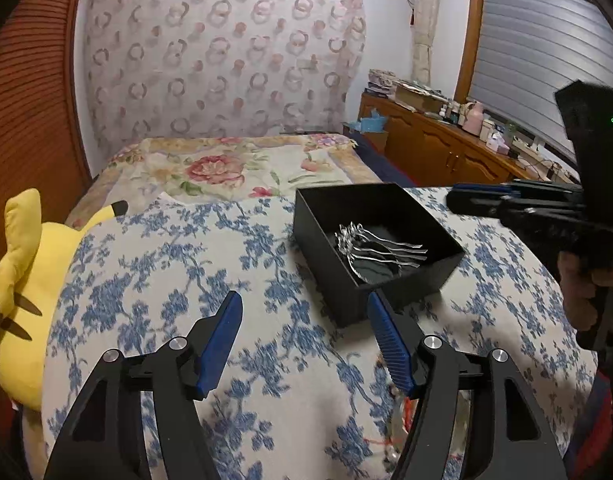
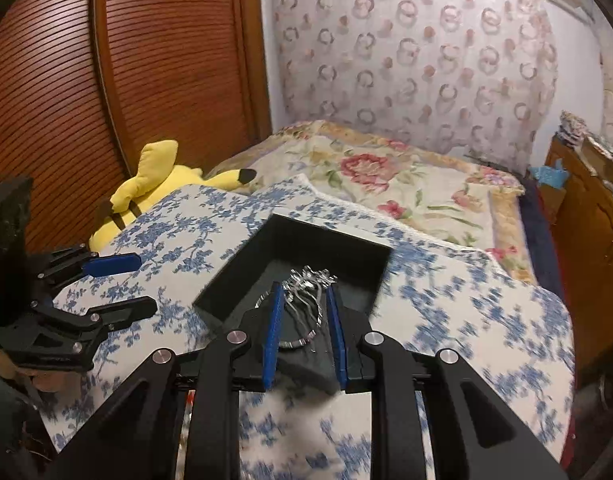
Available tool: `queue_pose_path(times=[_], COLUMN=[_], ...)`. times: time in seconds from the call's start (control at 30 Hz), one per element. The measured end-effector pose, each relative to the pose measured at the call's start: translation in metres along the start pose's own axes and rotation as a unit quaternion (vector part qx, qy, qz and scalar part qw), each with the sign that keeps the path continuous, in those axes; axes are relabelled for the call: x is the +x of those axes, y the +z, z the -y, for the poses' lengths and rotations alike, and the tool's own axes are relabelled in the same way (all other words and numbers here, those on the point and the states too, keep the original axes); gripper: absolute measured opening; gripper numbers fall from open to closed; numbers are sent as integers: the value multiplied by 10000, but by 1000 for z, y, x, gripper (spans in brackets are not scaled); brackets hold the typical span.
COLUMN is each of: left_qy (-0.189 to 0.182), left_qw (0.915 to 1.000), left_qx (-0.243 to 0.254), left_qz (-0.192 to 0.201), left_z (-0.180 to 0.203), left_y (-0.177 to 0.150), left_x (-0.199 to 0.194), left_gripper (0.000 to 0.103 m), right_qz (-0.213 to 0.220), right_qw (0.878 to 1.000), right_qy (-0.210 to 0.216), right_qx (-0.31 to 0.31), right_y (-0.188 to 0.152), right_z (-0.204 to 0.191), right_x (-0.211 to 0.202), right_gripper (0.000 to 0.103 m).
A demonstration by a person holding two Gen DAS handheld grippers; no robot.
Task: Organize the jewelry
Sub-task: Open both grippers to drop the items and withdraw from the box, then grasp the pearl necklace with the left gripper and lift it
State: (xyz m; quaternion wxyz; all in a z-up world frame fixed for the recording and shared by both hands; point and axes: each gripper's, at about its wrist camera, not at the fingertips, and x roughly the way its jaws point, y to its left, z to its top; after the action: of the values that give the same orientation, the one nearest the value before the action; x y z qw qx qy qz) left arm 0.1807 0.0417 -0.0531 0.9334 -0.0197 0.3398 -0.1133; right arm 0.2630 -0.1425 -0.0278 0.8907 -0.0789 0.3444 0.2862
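While the silver hairpins point(image 1: 380, 249) lie inside the black box point(image 1: 318, 236), left tool point(image 1: 304, 312) and right tool point(image 2: 304, 304) both stand released, grasping nothing.

Bed w/ blue-floral cover point(image 1: 154, 280); black box point(image 1: 318, 216) at 1 o'clock, yellow plush point(image 1: 22, 280) at 9 o'clock.

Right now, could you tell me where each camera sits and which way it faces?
Left wrist: on the left gripper, angled down at the black box from its left; own open jaws and the right gripper show.
Right wrist: on the right gripper, over the box's near edge; own jaws and the left gripper show.
Shared: box, silver hairpins, yellow plush.
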Motion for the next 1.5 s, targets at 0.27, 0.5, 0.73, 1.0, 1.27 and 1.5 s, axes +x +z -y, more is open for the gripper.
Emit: queue_pose_path(times=[0.27,0.5,0.73,1.0,1.27,1.5], left_qy=[-152,-240,-228,-148,-146,-79], left_qw=[9999,9994,9993,9992,9993,9994], left_qx=[44,236,244,152,113,85], left_qz=[25,17,-191,-330,-328,-322], left_z=[17,37,48,42,42,39], left_y=[-20,-35,-62,-78,-85,-85], left_x=[-19,-33,-35,-35,-44,-47], left_gripper=[68,73,73,73,73,73], right_qz=[209,75,-309,-652,-884,-980], right_qw=[9997,9998,9992,9975,9958,9947], right_qy=[-48,14,207,265,249,269], right_qx=[153,161,169,-103,-14,-137], right_y=[-42,-77,-118,-139,-140,-136], right_z=[-4,-15,-24,-39,-29,-35], right_x=[-40,-48,-46,-34,-24,-16], right_gripper=[24,24,28,28,28,28])
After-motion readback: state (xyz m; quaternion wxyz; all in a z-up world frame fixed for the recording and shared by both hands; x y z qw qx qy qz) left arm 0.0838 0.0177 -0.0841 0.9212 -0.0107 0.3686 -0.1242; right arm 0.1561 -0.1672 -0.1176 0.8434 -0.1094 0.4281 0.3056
